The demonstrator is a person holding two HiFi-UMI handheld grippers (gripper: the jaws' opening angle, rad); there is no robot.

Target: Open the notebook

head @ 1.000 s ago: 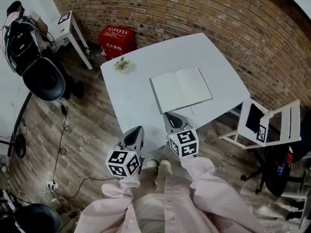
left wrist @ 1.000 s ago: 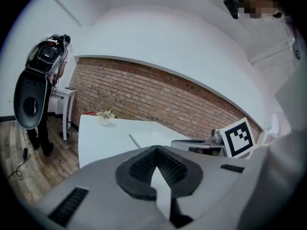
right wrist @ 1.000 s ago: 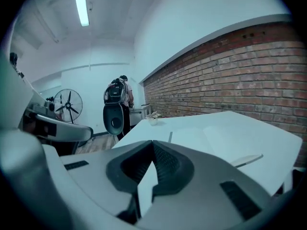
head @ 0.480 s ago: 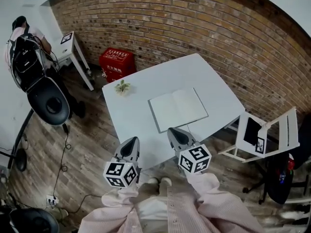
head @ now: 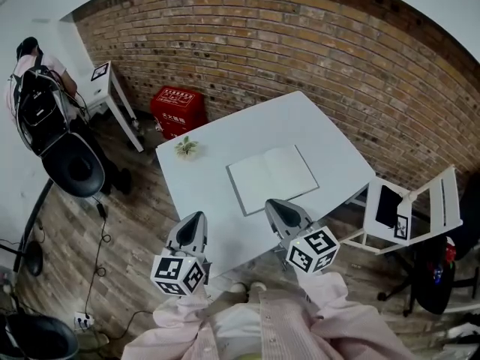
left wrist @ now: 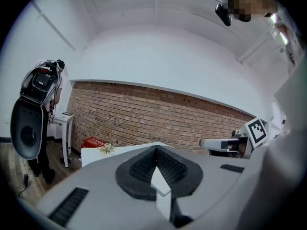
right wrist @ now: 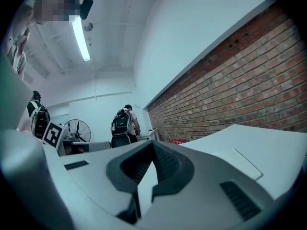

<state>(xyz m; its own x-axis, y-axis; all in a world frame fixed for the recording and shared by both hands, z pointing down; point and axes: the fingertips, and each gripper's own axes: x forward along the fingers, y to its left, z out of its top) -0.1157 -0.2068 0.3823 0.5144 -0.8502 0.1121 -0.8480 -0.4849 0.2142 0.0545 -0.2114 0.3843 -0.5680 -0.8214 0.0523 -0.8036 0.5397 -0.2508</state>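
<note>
Pink sleeves [head: 225, 328] sit nearest me, and from them I hold both grippers out at the near side of the white table [head: 202, 178]. My left gripper [head: 193, 222] is by the table's near-left edge, jaws pressed together with nothing between them. My right gripper [head: 283, 208] is closed tight and empty too, its tip at the table's near edge. The notebook [head: 271, 177] lies open and flat on the middle of the table, just beyond the right gripper and apart from it. A small plant [head: 186, 148] sits at the table's far-left corner. Beyond the table a red crate [head: 178, 109] stands against the brick wall [head: 300, 36], and a white folding chair [head: 420, 201] stands off the table's right side.
</note>
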